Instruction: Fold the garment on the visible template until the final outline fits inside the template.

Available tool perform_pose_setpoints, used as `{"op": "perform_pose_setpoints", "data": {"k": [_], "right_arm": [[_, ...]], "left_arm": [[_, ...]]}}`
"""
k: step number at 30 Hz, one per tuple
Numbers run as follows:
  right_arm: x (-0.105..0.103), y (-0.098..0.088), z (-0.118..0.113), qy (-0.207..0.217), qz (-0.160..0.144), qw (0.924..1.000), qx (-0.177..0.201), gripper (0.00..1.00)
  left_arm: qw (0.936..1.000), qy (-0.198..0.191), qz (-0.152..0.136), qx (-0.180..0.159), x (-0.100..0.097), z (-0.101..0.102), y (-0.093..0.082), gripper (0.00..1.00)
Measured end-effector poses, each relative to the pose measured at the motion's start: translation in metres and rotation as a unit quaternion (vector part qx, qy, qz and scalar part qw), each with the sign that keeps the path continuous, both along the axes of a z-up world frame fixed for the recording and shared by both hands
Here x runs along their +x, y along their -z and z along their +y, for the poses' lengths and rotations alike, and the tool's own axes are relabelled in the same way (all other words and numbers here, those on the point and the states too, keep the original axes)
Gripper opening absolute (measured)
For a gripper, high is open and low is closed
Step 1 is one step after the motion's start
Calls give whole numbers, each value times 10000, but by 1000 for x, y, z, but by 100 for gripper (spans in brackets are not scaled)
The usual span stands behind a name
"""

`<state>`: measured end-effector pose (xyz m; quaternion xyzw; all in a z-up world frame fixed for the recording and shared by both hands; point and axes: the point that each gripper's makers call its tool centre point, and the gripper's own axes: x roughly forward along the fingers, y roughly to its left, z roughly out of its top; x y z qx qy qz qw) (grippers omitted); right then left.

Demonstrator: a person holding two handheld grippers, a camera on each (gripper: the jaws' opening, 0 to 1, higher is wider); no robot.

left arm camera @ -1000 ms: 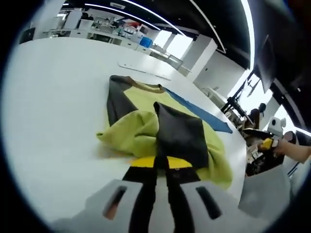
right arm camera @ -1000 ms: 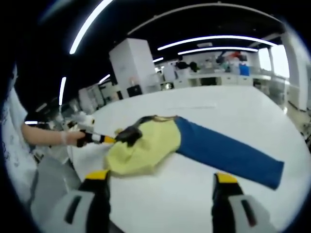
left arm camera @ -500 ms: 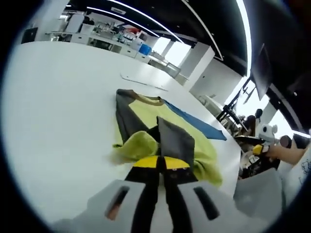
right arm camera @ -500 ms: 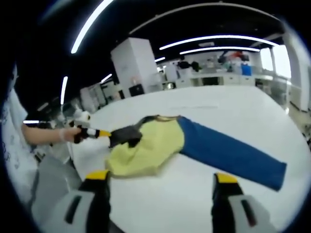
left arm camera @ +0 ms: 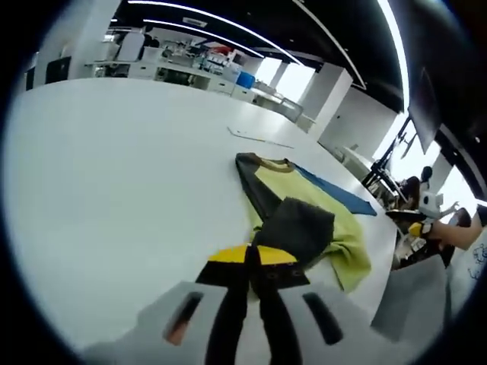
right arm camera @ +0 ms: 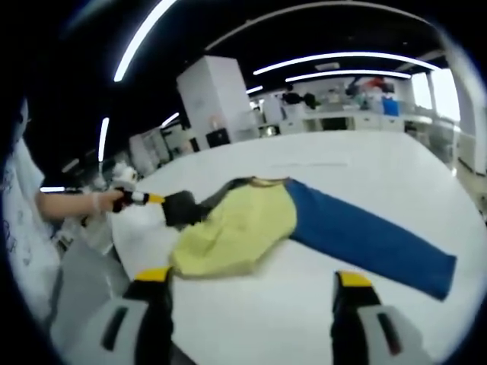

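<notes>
L hand-held gripper [left arm camera: 253, 262]: jaws pinched together on the dark grey sleeve [left arm camera: 295, 230] of the garment [left arm camera: 319, 217], sleeve end bunched right at the yellow-tipped jaws. In the right gripper view the same gripper [right arm camera: 156, 200] comes in from the left, gripped by a person's hand [right arm camera: 106, 202], w/ the grey sleeve [right arm camera: 183, 207] pulled out away from the body of the garment.

Garment lies on the white worktop [left arm camera: 114, 167]: yellow-green body [right arm camera: 232, 232], brown neckline, grey sleeve on one side, blue sleeve [right arm camera: 365, 236] stretched out flat on the other. Body looks mostly flat, lower hem a bit rumpled near the front edge of the worktop.

R hand-held gripper [right arm camera: 255, 293]: jaws wide apart, nothing between them, held over bare worktop [right arm camera: 365, 163] just short of the garment's hem, not touching it.

Thin pale outline [left arm camera: 259, 138] on the worktop beyond the neckline; can't tell what it is.

Bkgd: ceiling light strips, white benches w/ clutter at the far end of the room.
</notes>
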<state>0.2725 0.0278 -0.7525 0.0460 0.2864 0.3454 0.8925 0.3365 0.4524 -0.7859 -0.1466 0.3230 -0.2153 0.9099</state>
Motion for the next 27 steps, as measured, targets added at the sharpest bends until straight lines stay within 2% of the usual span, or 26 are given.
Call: {"op": "perform_pose_setpoints", "data": {"k": [7,14,23,27], "right_arm": [[2,0,9,-74,18,10000,11,87],[8,-3,14,-109,-71,9999,-7,89],[11,2,8,-56,-14,9999,-158,91],[12,4,7,1,20,9999,-148,91]], "left_arm": [[9991,-311,164,248,-6,42,9,0],[9980,-458,234,361,-8,70,10,0],[9959,-638,246,590,-1,111,7,0],[9935,-825,298,722,1,138,10,0]]}}
